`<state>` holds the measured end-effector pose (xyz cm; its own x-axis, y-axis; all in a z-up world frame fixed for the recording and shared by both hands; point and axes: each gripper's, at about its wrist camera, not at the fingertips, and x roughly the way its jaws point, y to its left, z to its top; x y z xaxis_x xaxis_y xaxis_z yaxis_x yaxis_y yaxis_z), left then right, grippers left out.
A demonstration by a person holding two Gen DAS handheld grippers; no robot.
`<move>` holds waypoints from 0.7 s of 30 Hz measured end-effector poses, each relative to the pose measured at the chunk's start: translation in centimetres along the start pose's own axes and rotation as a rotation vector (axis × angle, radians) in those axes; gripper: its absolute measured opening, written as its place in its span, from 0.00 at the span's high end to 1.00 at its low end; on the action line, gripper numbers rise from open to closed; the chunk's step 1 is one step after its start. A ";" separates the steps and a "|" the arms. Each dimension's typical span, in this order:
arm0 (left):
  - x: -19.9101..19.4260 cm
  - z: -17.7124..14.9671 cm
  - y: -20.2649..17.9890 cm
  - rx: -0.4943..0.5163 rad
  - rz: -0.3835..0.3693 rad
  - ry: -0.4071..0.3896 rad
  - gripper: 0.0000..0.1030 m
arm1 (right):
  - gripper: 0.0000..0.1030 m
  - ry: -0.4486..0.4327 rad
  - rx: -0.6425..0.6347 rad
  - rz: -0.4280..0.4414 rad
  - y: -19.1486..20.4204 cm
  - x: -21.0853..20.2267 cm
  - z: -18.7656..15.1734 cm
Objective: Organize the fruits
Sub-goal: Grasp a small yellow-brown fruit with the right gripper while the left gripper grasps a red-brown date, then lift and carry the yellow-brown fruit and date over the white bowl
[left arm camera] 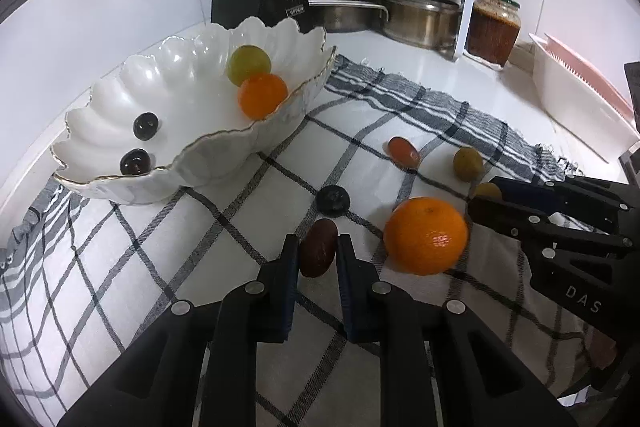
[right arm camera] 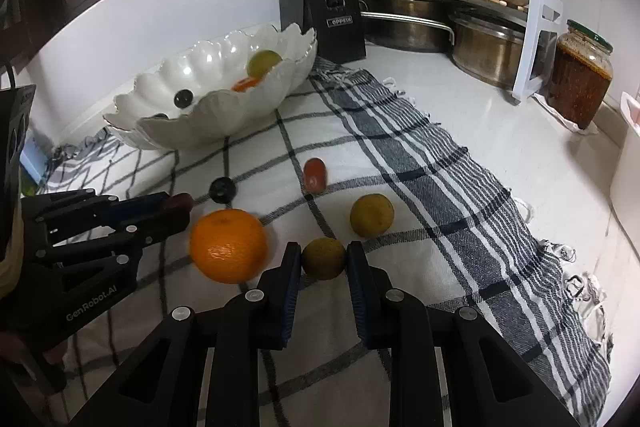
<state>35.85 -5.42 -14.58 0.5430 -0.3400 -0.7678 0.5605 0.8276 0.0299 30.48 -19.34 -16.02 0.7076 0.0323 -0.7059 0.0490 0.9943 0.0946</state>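
Fruits: partly sorted, four already in the white scalloped bowl, six on the checked cloth.

Step in hand: double pick-up. Left gripper clamped on the dark red oblong fruit, low on the cloth. Right gripper clamped on a small green-yellow fruit, also at cloth level. No lift visible yet.

Next move, as judged: raise both fruits clear of the cloth, carry up and left to the bowl, release above a free patch of its floor. Care needed around the large orange, just beside both grippers and apt to roll if nudged.

Count in bowl: one green grape-like fruit, one small orange, two dark cherries.

Count on cloth: one large orange, one dark round berry, one red oblong fruit, two green-yellow fruits including the second green-yellow fruit, one dark red oblong fruit.
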 end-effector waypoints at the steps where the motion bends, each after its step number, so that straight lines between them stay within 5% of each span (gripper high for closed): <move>1: -0.2 0.0 0.0 -0.003 0.001 -0.003 0.81 | 0.76 -0.003 0.000 0.001 0.0 -0.2 0.1; 21: -7.1 1.3 0.8 -0.085 0.018 -0.137 0.81 | 0.76 -0.140 -0.031 0.060 2.0 -5.3 2.4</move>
<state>33.26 -2.98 -8.24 0.6362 -0.3778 -0.6727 0.4981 0.8670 -0.0159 28.51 -17.77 -10.39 0.7998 0.0794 -0.5950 -0.0164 0.9937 0.1107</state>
